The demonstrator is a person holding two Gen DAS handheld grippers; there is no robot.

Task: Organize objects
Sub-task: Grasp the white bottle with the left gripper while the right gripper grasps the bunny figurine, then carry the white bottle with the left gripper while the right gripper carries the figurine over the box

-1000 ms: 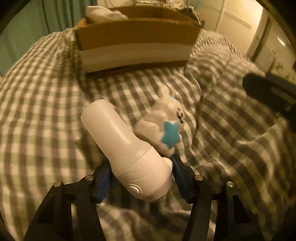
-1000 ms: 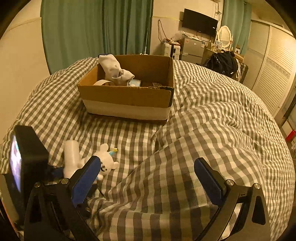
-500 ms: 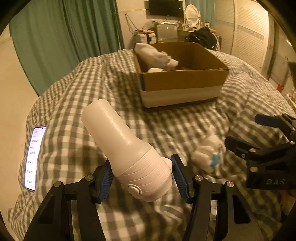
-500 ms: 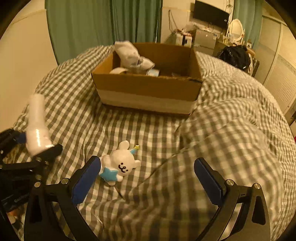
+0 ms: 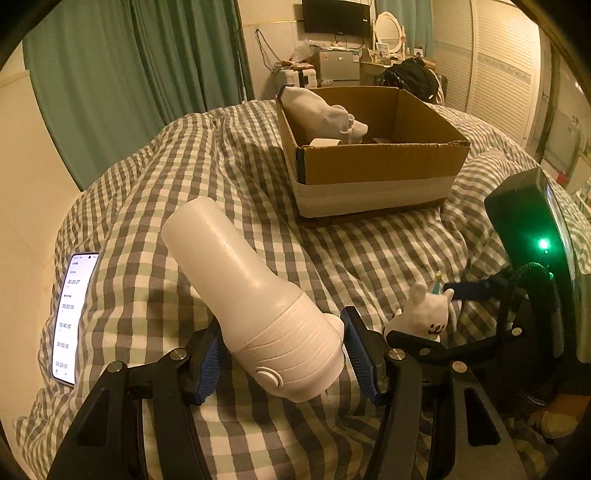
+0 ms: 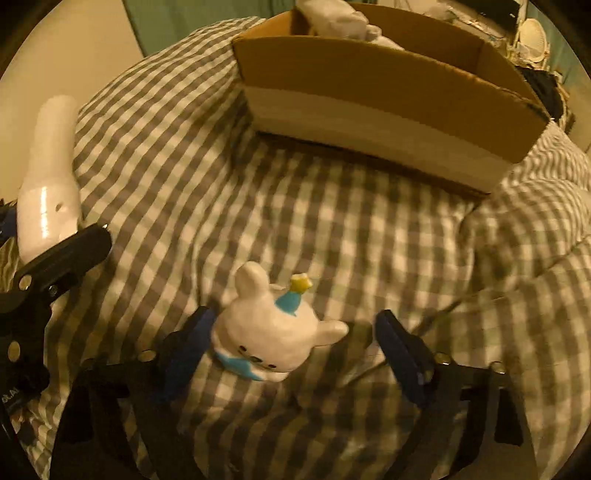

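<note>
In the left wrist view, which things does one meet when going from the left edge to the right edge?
Phone lying on the checked blanket → white bottle held in the left tongs → white bunny toy → right tongs' black body with the green light.

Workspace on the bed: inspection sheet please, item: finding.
Surface: checked duvet, rumpled.
Job's things: white bottle held off the duvet; bunny figure lying on the duvet; cardboard box open, a white sock draped over its far-left corner.
Clutter: phone on the duvet at left, screen lit.
Grippers: left gripper jaws shut on the white bottle's wide end; right gripper jaws open around the bunny figure, a gap on its right side.
Cables: black cable on the right gripper's body.
Surroundings: green curtains, wall TV, louvred wardrobe doors.
</note>
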